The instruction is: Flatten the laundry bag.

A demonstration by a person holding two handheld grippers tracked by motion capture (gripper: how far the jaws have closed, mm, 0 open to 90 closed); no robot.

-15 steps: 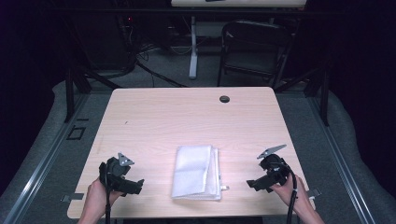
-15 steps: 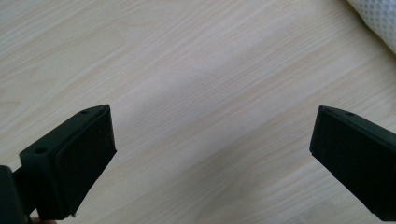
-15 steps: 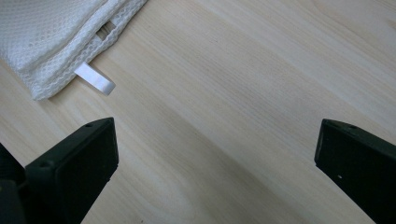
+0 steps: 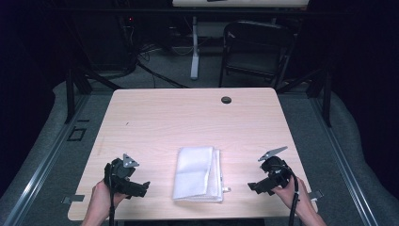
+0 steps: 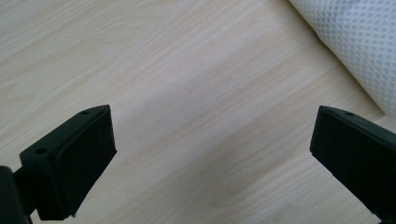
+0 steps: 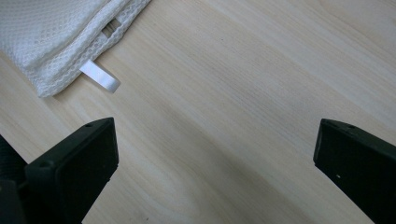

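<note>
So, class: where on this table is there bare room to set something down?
The far half, between the folded white mesh cloth and the round grommet hole, is bare. Bare strips separate the cloth from each gripper, left and right. The near edge is crowded.

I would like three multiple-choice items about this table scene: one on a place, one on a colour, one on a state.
1. Where does the folded cloth lie?
A. between the two hand-held grippers
B. at the far edge of the table
C. on the chair

2. What colour is the cloth?
A. blue
B. white
C. red

3. How stands the left hand-held gripper?
A. shut on the cloth
B. shut on nothing
C. open over bare table

Key: 1 A, the high view shows it between the left and the right hand-held gripper; 2 B, white mesh fabric; 3 C, its jaws stand wide apart over wood.
</note>
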